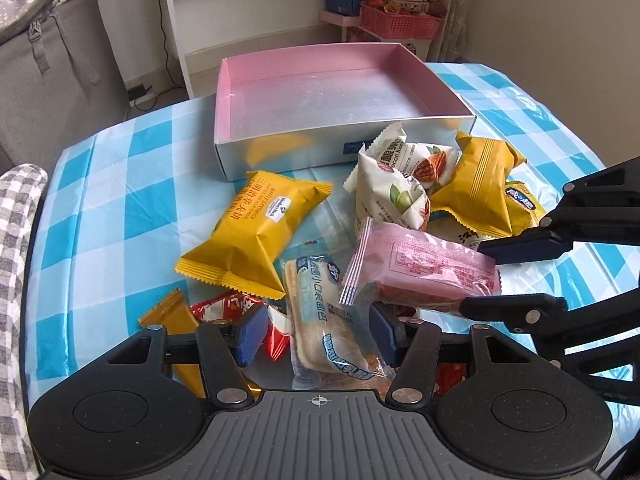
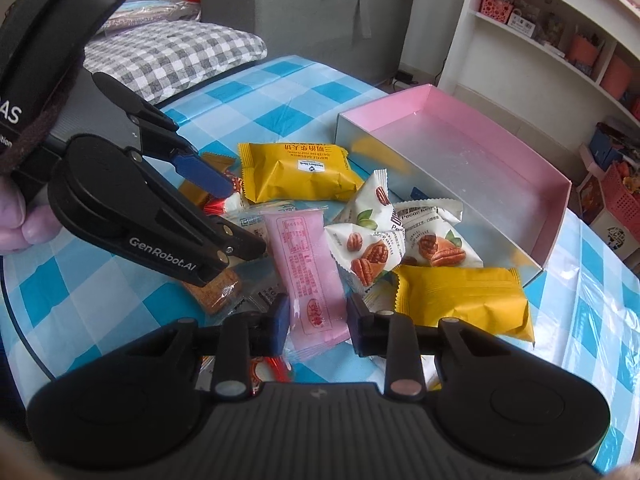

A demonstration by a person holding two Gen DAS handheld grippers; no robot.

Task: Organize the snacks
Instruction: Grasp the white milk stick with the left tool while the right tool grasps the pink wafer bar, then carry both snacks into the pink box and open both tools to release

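Nothing is sorted yet, as I judge it: the box [image 1: 320, 92] sits bare at the far side of the table [image 1: 100, 200], pink inside and with nothing in it, and every snack is heaped in front of its near wall. Going from my left, a small orange packet [image 1: 168, 312] lies at the edge of the heap with a red wrapper [image 1: 224, 306] beside it. Then comes a big yellow pack [image 1: 256, 236], lying slantwise and just short of the box. My left claw [image 1: 318, 336] stands wide, its pads on either side of a clear bread pack [image 1: 320, 320] but not pressing it, so I hold nothing there. Next is the pink bar [image 1: 424, 268], which lies over the bread pack. My right claw [image 2: 318, 322] straddles its near end, jaws apart with a small gap each side, not yet closed on it. Behind the bar are two white pecan packs [image 2: 400, 240], leaning against each other close to the box. Farthest right lies a second yellow pack [image 2: 464, 300], with more wrappers partly hidden under it. So all the work is left: each pack must be lifted into the box, and the pink bar looks like my first.
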